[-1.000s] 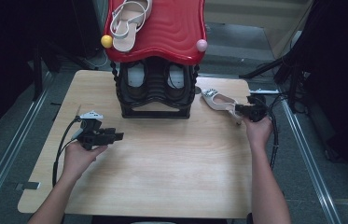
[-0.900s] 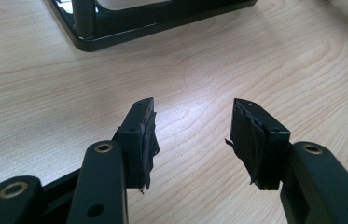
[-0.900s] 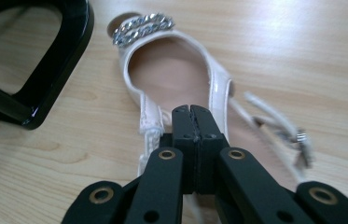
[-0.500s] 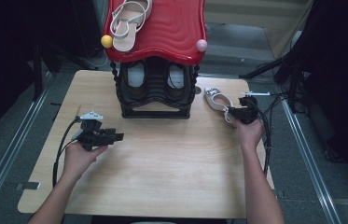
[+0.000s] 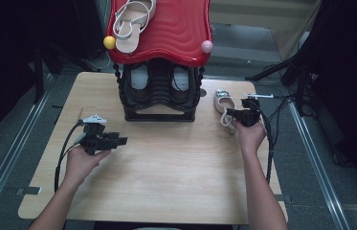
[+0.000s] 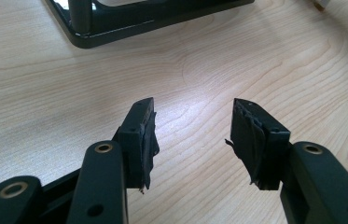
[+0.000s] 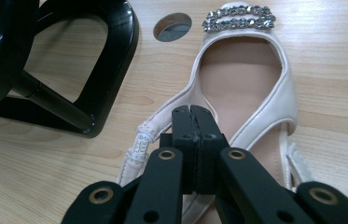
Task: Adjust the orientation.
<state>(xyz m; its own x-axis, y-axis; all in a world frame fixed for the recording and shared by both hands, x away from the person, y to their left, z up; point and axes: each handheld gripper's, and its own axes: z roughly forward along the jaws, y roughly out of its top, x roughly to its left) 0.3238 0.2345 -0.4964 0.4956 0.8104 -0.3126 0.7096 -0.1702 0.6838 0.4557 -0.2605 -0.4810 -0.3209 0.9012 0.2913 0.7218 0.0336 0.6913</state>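
My right gripper (image 7: 191, 114) is clamped on the strap of the cream sandal (image 7: 244, 84), which lies just right of the black shoe rack (image 5: 159, 96). The thin strap could slip out if I lift fast. Since a second ago, I've dragged the sandal closer to the rack. My left gripper (image 6: 192, 133) rests apart.

A cream slingback sandal (image 7: 248, 93) with a rhinestone toe strap lies flat on the table's right side.

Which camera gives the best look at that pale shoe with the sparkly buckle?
The right gripper view: the pale shoe is close, buckle and strap plain, the right gripper shut on its strap. In the high view it is small, beside the black rack.
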